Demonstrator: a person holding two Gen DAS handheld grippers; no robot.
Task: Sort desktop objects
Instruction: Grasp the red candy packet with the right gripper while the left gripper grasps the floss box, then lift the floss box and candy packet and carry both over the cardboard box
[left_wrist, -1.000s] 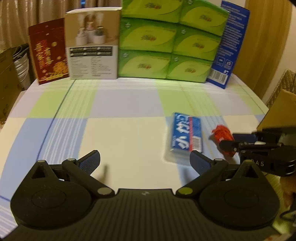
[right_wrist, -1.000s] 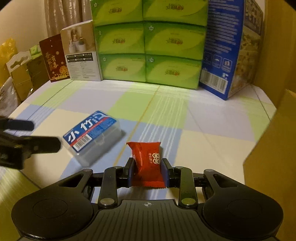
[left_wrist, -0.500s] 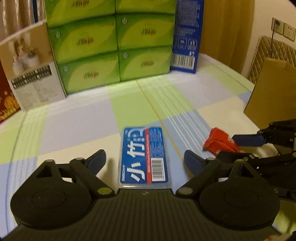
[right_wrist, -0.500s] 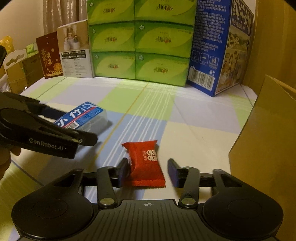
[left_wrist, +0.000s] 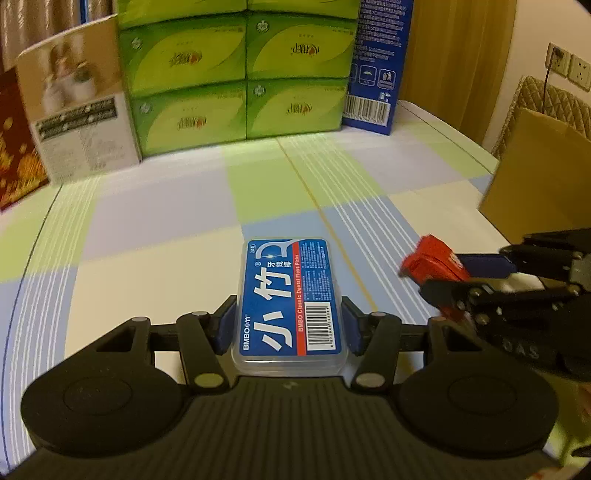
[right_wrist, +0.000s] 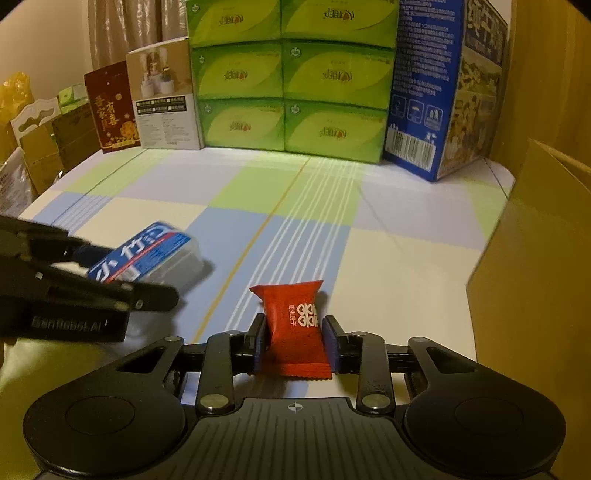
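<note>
My left gripper (left_wrist: 289, 328) is shut on a clear floss-pick box with a blue label (left_wrist: 290, 301), gripping its two long sides low over the checked tablecloth. The box also shows in the right wrist view (right_wrist: 146, 254), held between the left gripper's fingers (right_wrist: 147, 295). My right gripper (right_wrist: 294, 341) is shut on a red candy packet (right_wrist: 297, 326). In the left wrist view the candy packet (left_wrist: 432, 262) sits in the right gripper's fingers (left_wrist: 487, 264) at the right.
Stacked green tissue boxes (left_wrist: 240, 77), a blue carton (left_wrist: 373, 62), a white product box (left_wrist: 74, 110) and a red box (right_wrist: 110, 107) line the back of the table. An open cardboard box (right_wrist: 535, 277) stands at the right edge.
My left gripper moved over the floss-pick box and shut on it. My right gripper, open half a second ago, shut on the candy packet again.
</note>
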